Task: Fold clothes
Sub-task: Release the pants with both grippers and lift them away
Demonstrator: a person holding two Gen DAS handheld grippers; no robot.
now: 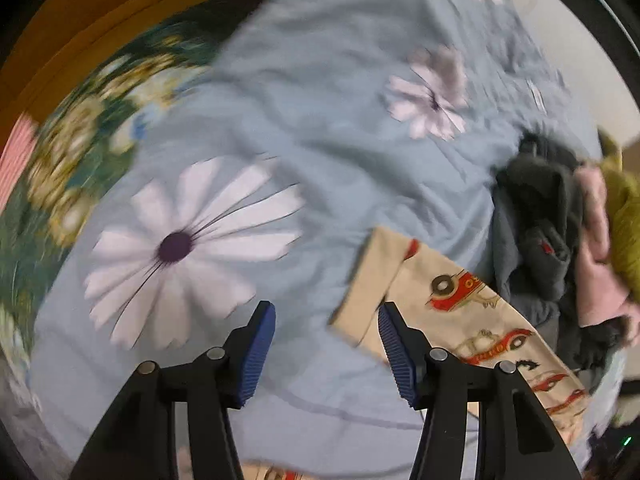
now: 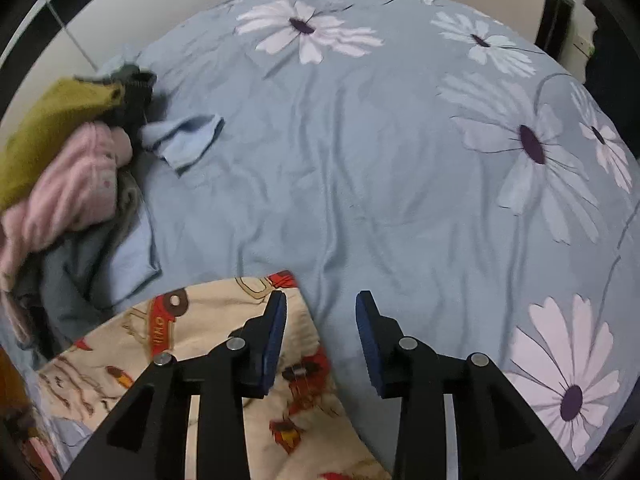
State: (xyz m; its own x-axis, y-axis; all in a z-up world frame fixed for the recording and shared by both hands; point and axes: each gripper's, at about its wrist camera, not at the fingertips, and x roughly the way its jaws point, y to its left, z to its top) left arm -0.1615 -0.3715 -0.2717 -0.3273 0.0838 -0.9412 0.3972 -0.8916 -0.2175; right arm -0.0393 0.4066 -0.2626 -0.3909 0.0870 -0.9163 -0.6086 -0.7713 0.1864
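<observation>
A cream garment printed with red cars (image 1: 472,312) lies flat on a blue bedsheet with white daisies (image 1: 304,128). It also shows in the right wrist view (image 2: 208,336). My left gripper (image 1: 326,354) is open and empty above the sheet, its right finger over the garment's edge. My right gripper (image 2: 322,344) is open and empty, its left finger over the garment's right edge, its right finger over the bare sheet (image 2: 360,140).
A pile of unfolded clothes lies beside the garment: olive (image 2: 44,128), pink (image 2: 76,188), dark grey (image 1: 536,216) and light blue (image 2: 184,136) pieces. A floral green pillow (image 1: 68,168) and a wooden headboard (image 1: 80,28) border the bed.
</observation>
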